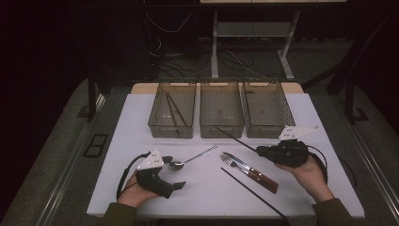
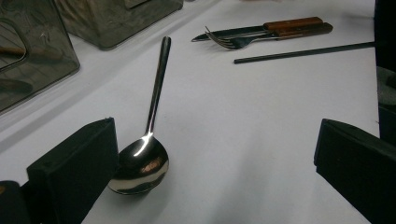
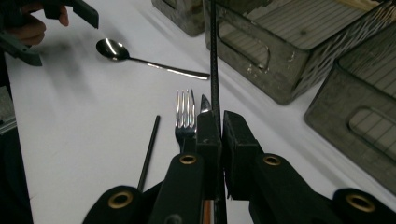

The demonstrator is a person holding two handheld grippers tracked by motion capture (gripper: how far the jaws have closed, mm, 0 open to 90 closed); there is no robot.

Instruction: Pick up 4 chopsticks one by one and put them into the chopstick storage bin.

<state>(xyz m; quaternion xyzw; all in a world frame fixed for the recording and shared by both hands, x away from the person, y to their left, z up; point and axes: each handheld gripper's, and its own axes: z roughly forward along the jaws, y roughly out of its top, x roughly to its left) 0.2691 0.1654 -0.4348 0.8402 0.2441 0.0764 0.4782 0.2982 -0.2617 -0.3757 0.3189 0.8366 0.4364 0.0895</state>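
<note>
R tool (image 3: pixel 215 133) grips chopstick (image 3: pixel 214 60), L tool (image 2: pixel 210 158) open, white table (image 1: pixel 127 155), dark room.

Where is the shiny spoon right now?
In the high view the spoon lies on the white table, left of the fork, its bowl just beside the open left tongs; the left gripper view shows nothing gripping it.

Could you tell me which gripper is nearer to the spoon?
Left. The left gripper has the spoon bowl by one open jaw; the right gripper, shut on a chopstick, is across the table.
</note>
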